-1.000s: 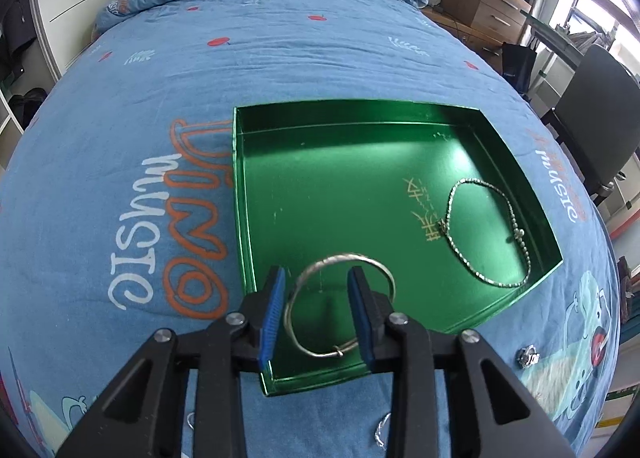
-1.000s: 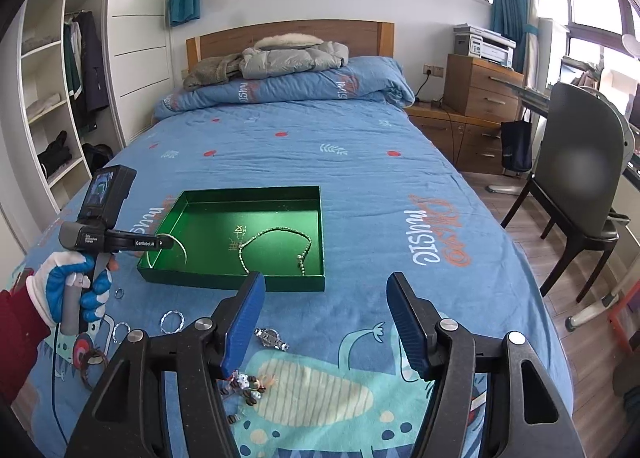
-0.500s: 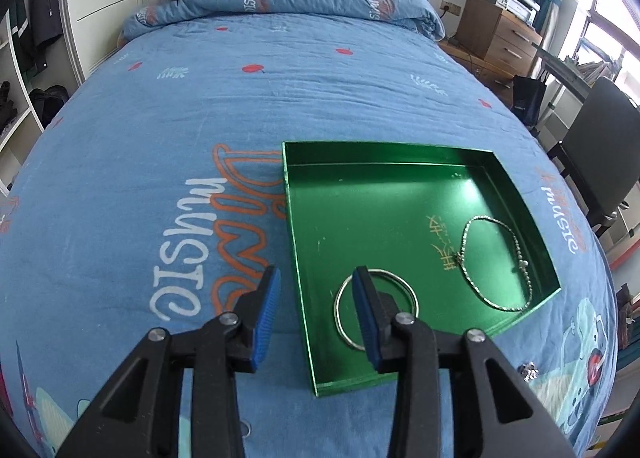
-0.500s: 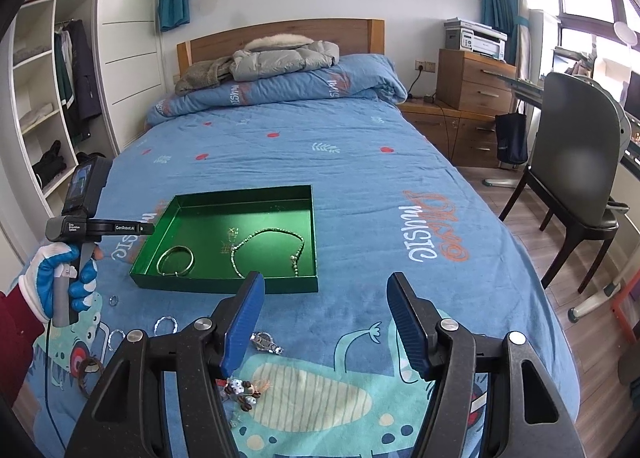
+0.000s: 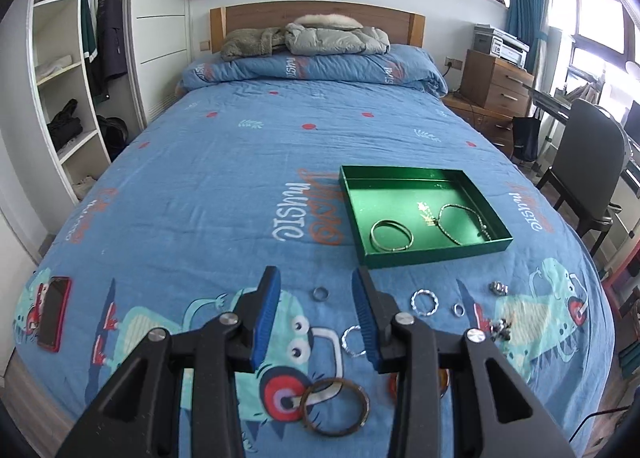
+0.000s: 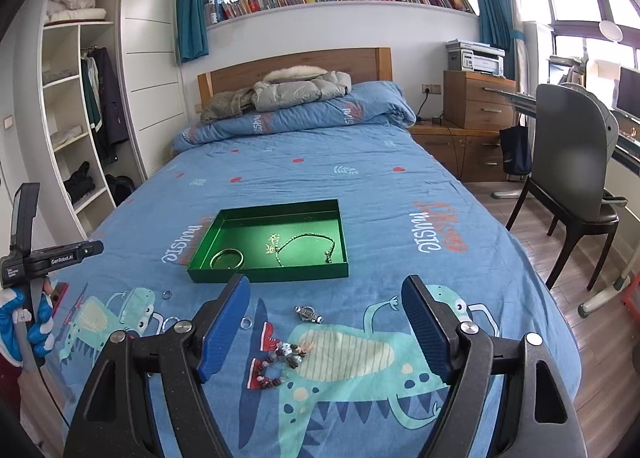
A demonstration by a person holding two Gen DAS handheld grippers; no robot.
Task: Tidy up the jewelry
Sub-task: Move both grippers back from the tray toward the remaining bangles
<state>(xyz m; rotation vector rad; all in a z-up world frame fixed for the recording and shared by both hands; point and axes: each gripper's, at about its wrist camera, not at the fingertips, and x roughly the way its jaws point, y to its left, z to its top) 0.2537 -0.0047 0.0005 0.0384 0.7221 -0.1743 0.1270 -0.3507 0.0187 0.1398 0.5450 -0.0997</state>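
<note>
A green tray [image 5: 432, 258] [image 6: 268, 276] lies on the blue bedspread. In it are a silver bangle [image 5: 391, 235] [image 6: 227, 259] and a bead necklace [image 5: 464, 223] [image 6: 308, 248]. My left gripper [image 5: 316, 308] is open and empty, held above the near bed edge, short of the tray. Under it lie a small ring [image 5: 320, 293], a twisted silver ring [image 5: 424, 301], another hoop [image 5: 352, 340] and a brown bangle [image 5: 335, 406]. My right gripper [image 6: 326, 328] is open and empty above a bead bracelet [image 6: 276, 364] and a small watch-like piece [image 6: 308, 313].
A red phone [image 5: 54, 312] lies at the bed's left near corner. A dark chair [image 6: 576, 174] and wooden drawers [image 6: 476, 106] stand right of the bed. Jackets lie at the headboard [image 6: 296, 88]. A white wardrobe [image 6: 76, 126] is at left.
My left gripper let go of the silver bangle in the tray, then pulled back and up toward the near bed edge. The right gripper stayed open, nearly still.
</note>
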